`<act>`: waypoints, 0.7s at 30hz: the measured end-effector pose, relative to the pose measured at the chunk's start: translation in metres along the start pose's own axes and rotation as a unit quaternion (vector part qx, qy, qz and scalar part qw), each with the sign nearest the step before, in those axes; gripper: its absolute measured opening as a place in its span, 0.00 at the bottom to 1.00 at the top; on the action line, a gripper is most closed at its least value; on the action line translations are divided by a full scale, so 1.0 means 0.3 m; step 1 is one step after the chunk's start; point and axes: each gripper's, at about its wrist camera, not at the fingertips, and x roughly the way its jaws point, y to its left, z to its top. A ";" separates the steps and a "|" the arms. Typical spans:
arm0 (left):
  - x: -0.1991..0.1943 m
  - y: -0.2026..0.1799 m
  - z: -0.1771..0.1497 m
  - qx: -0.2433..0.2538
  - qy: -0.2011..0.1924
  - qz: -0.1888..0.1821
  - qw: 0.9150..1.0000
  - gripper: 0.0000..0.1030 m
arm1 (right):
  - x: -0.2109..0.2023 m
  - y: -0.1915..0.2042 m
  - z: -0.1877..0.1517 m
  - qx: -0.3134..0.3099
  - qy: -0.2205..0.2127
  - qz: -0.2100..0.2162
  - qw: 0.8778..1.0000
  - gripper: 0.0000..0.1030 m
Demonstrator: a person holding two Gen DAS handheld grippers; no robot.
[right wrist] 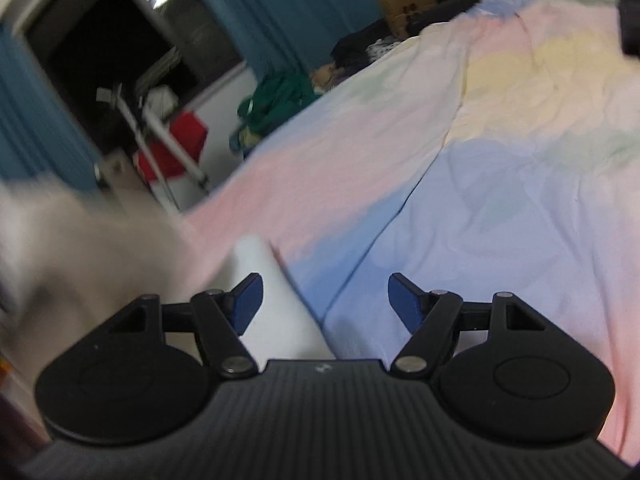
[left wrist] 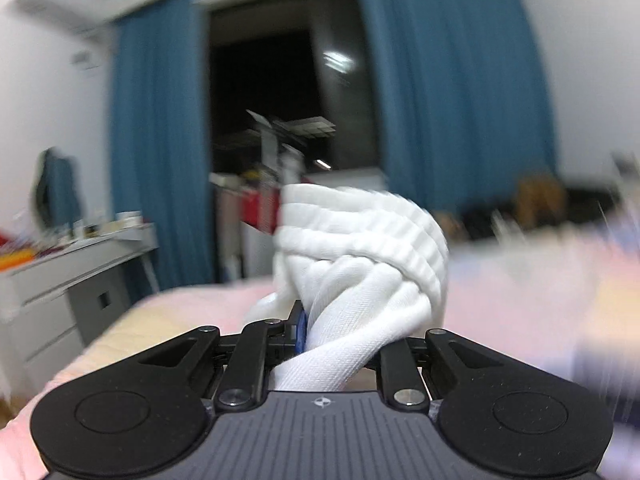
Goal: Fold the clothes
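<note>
While the left claw (left wrist: pixel 320 340) in the left wrist view is clamped on a bunched white garment (left wrist: pixel 360 256) held above the bed (left wrist: pixel 192 312), the right wrist view shows the right claw (right wrist: pixel 325 300) spread wide and empty, white cloth at 9 o'clock, so a carrying or spreading step seems in hand, calling next for a second grip.

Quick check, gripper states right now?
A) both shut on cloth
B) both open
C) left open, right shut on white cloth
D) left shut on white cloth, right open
D: the left gripper is clamped on bunched white cloth, while the right gripper has its blue pads wide apart, nothing between them.
</note>
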 end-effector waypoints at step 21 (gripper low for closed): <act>0.025 0.270 -0.201 0.179 0.124 -0.041 0.975 0.79 | 0.095 -0.021 -0.036 0.110 0.154 0.176 0.966 0.70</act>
